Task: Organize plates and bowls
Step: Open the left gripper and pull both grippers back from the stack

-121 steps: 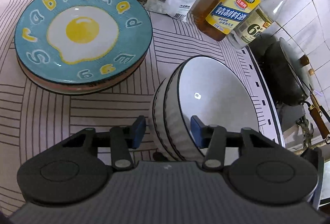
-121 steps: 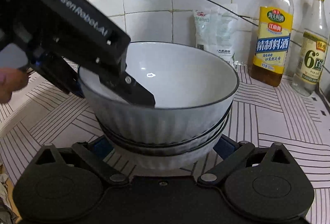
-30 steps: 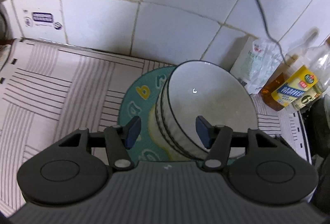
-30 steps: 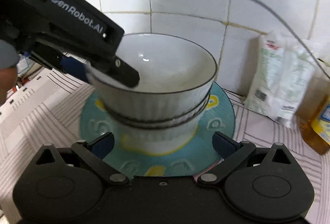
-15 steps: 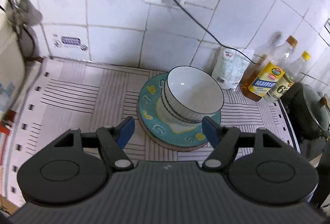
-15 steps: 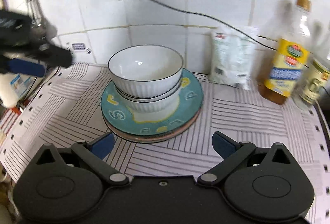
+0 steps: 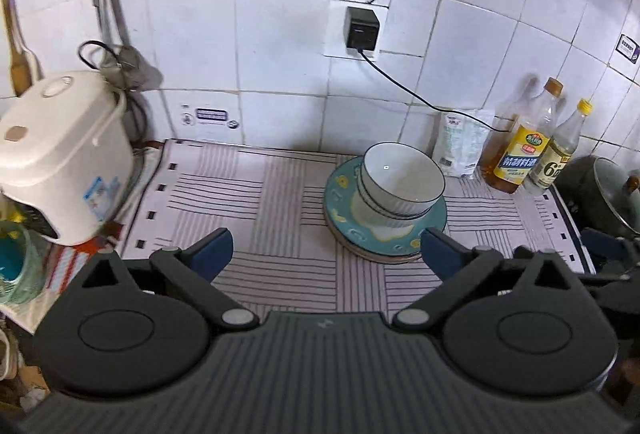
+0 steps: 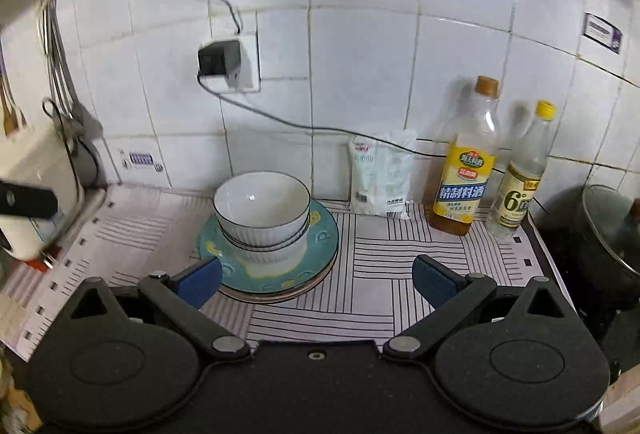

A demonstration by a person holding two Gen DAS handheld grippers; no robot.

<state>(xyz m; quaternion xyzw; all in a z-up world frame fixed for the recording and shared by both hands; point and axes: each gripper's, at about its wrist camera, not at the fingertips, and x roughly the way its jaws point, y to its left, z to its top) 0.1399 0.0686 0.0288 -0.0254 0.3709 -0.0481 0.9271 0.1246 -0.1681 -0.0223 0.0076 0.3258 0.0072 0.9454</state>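
Observation:
Stacked white ribbed bowls [image 7: 402,186] [image 8: 262,214] stand on a teal egg-print plate [image 7: 340,202] [image 8: 324,234], which tops a plate stack on the striped mat. My left gripper [image 7: 326,254] is open and empty, pulled back well short of the stack. My right gripper [image 8: 316,278] is open and empty, also back from the stack, its left finger [image 8: 198,280] in front of the plate's near edge.
A white rice cooker [image 7: 60,158] stands at the left. A white bag [image 8: 382,176], two bottles [image 8: 466,162] [image 8: 520,174] and a dark lidded pot [image 8: 600,230] line the back right. A cable [image 8: 280,122] runs from the wall socket [image 7: 362,28].
Both grippers have drawn back and up from the bowl stack, and the view is wider. The bowls, carried onto the plate earlier, stay put.

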